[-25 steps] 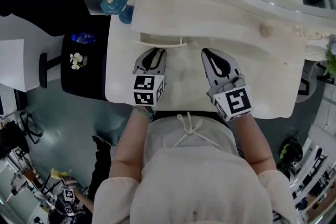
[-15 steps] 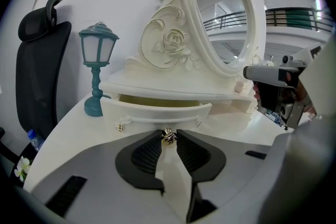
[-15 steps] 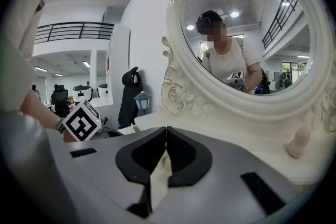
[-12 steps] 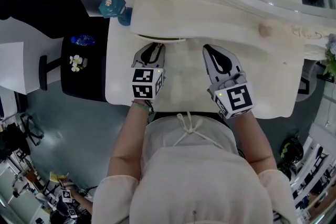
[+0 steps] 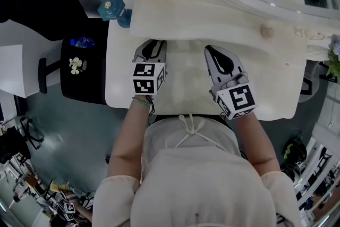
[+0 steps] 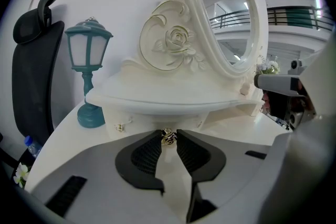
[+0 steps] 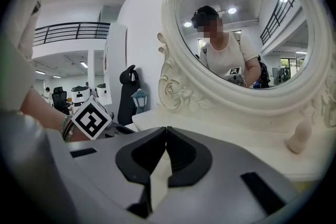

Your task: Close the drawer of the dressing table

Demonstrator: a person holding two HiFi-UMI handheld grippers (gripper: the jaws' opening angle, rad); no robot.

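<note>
The white dressing table [image 5: 276, 82] fills the head view. Its small drawer [image 6: 144, 124] sits pushed in under the upper shelf [image 5: 212, 21], so only the front shows, in the left gripper view. My left gripper [image 6: 168, 134] is shut on the drawer's gold knob [image 6: 168, 137], with its tips right at the shelf's edge [image 5: 152, 44]. My right gripper [image 5: 209, 51] hovers over the tabletop to the right, a little short of the shelf. Its jaws [image 7: 166, 129] are shut with nothing in them.
A teal lantern lamp [image 5: 110, 8] stands at the table's left back corner. The oval mirror [image 7: 247, 23] rises behind the shelf, and a small white knob [image 5: 266, 32] sits on the shelf's right. A black chair [image 5: 32, 2] and a black stool with a bottle [image 5: 82, 40] stand to the left.
My left gripper has moved toward the mirror with the knob, and the drawer has slid in under the shelf. The right gripper has barely moved.
</note>
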